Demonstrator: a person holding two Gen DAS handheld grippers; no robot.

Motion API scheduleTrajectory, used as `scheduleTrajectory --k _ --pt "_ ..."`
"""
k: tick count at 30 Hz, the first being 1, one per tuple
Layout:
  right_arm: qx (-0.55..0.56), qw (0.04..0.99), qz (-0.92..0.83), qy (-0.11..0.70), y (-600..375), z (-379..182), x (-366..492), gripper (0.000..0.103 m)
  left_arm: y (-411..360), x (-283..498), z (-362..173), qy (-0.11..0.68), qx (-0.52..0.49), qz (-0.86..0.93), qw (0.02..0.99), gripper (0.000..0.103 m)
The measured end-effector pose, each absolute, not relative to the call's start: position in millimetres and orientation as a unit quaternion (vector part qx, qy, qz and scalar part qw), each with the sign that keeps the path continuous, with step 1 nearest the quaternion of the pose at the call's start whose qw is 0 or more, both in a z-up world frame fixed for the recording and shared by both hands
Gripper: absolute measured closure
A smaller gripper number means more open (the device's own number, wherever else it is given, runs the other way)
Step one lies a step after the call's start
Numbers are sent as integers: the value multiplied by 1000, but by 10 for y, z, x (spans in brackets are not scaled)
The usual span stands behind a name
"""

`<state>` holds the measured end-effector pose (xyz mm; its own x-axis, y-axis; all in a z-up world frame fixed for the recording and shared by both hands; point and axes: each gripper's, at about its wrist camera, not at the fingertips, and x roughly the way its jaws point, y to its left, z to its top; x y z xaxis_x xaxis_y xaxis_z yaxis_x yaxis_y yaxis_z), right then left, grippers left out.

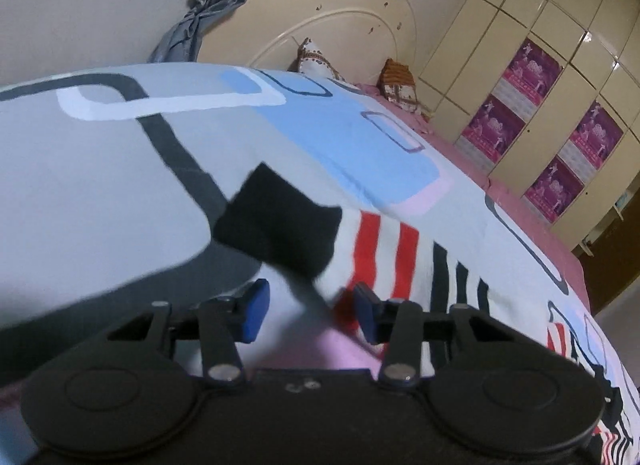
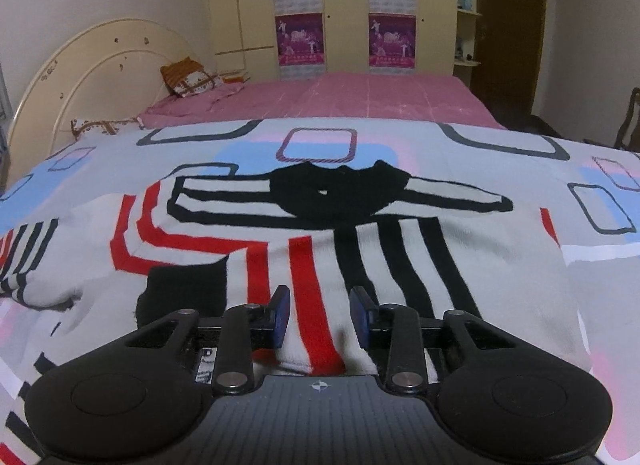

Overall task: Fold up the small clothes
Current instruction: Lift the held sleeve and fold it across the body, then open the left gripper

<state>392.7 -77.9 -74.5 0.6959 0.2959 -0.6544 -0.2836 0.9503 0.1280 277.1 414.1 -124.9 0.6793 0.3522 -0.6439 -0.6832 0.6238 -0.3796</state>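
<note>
We are looking at a small white sweater (image 2: 360, 265) with red and black stripes and a black collar, lying flat on the patterned bedspread (image 2: 520, 145), with one black-cuffed sleeve folded across its front. Our right gripper (image 2: 320, 317) is hovering over the sweater's hem, jaws partly apart, gripping nothing. Our left gripper (image 1: 310, 311) is hanging beside the sweater's black cuff (image 1: 280, 221), jaws partly apart around a blurred strip of fabric; we cannot tell whether they are pinching it.

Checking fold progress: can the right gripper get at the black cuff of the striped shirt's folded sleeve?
Probably yes: the right gripper stands open, and the black cuff lies uncovered just beside it.
</note>
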Motion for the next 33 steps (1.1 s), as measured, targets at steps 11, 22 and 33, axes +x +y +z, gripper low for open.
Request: scheduleTrajectory --k 11,22,33 --pt "11 925 139 353 -841 -693 3990 81 4266 2845 -1347 252 -339 292 858 74" --pt "19 927 129 352 -978 -670 3999 81 4101 2893 -1195 216 -311 272 885 96" --pt "51 928 117 349 -1274 -676 3978 81 2903 3492 -748 232 -201 112 945 96"
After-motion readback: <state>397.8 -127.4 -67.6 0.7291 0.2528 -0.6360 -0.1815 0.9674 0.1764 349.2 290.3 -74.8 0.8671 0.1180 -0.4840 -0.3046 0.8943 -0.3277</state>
